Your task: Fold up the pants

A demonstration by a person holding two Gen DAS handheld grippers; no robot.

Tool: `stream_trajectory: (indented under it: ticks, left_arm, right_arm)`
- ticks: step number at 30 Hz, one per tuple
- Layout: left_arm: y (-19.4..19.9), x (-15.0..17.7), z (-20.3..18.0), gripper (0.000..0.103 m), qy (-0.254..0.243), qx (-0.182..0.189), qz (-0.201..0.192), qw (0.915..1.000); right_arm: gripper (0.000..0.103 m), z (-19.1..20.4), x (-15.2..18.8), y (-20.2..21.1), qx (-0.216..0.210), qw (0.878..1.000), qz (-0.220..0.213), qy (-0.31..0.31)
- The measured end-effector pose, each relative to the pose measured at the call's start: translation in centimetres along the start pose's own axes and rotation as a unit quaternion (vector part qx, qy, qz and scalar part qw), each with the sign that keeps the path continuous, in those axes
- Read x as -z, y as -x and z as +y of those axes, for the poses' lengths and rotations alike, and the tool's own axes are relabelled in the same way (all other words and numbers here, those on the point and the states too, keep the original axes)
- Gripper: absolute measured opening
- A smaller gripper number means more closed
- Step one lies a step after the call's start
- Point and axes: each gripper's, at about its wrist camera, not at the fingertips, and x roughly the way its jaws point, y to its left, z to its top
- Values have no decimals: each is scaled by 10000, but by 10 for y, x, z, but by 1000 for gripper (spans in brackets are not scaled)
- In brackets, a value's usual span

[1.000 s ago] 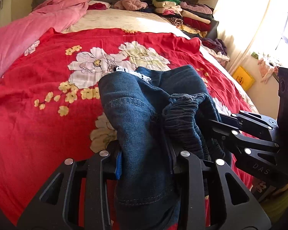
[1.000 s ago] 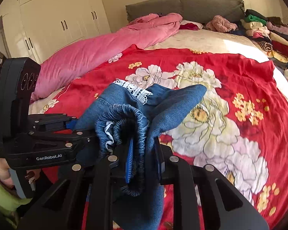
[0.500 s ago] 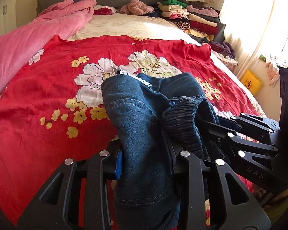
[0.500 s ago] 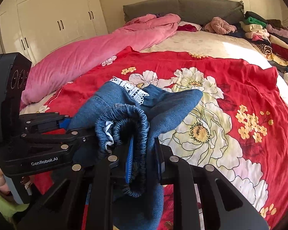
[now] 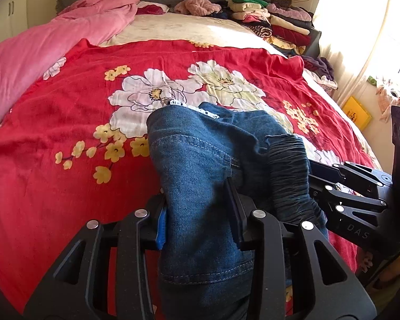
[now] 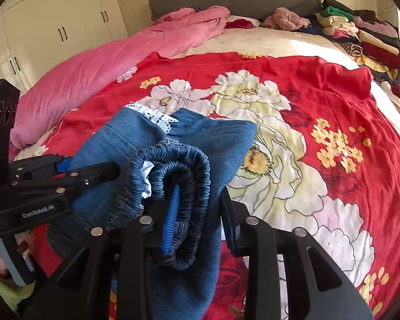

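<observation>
Two grippers carry bunched denim pants point(image 5: 200, 176) over a red floral bedspread point(image 5: 66, 160), the left gripper point(image 5: 197, 213) clamped on denim, the right gripper point(image 6: 197, 213) with jaws just easing apart around the elastic waistband point(image 6: 184, 186), seemingly loosening, so the bundle risks slipping and unfolding

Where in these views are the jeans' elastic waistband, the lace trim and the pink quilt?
elastic waistband point(image 6: 185, 186): right wrist view, gathered loop.
lace trim point(image 6: 154, 116): right wrist view, white edging.
pink quilt point(image 5: 26, 61): left wrist view, bare middle.
</observation>
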Motion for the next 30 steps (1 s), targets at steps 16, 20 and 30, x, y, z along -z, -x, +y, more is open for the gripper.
stream_trajectory:
  ticks: [16,20,30]
  left_arm:
    - [-19,12,13,42,198,-38,238,9995]
    - [-16,12,14,45,199,-34,194,9996]
    - [2,16,13,71,246,14,54,9997]
  right_arm:
    - [55,-17,14,-21,295,9985,347,-293]
    - [58,-18,14,-20,300,9983,357,-343]
    - [86,-18,21,15,617,9972,7,-419]
